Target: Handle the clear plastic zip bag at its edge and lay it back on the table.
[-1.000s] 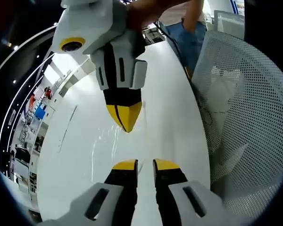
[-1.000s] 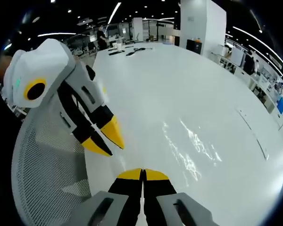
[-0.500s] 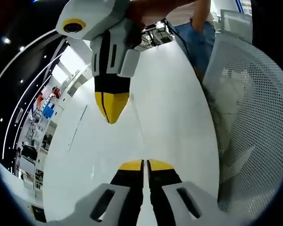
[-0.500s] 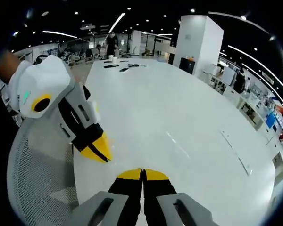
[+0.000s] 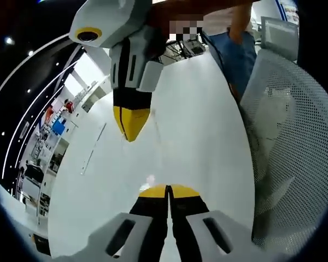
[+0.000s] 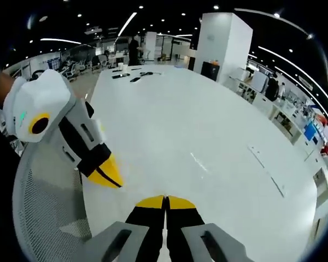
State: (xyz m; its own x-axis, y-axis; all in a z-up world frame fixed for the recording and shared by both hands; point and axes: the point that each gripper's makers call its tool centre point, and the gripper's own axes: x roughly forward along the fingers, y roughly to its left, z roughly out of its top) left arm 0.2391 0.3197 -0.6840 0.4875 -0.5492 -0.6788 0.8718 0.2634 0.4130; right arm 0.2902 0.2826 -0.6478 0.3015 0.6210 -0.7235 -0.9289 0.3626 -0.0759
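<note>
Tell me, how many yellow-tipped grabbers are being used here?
2. The left hand-held gripper rises from the bottom of its view; the right hand-held gripper rises from the bottom of its own. Each crosses into the other's view.

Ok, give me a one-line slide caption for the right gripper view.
Right gripper, jaws together, over the white table; left gripper alongside, above a mesh chair.

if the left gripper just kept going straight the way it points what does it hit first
Probably the right gripper, whose yellow tips hang right ahead of the left gripper over the white table. Depth is unclear, so it could pass beneath and meet the table instead.
</note>
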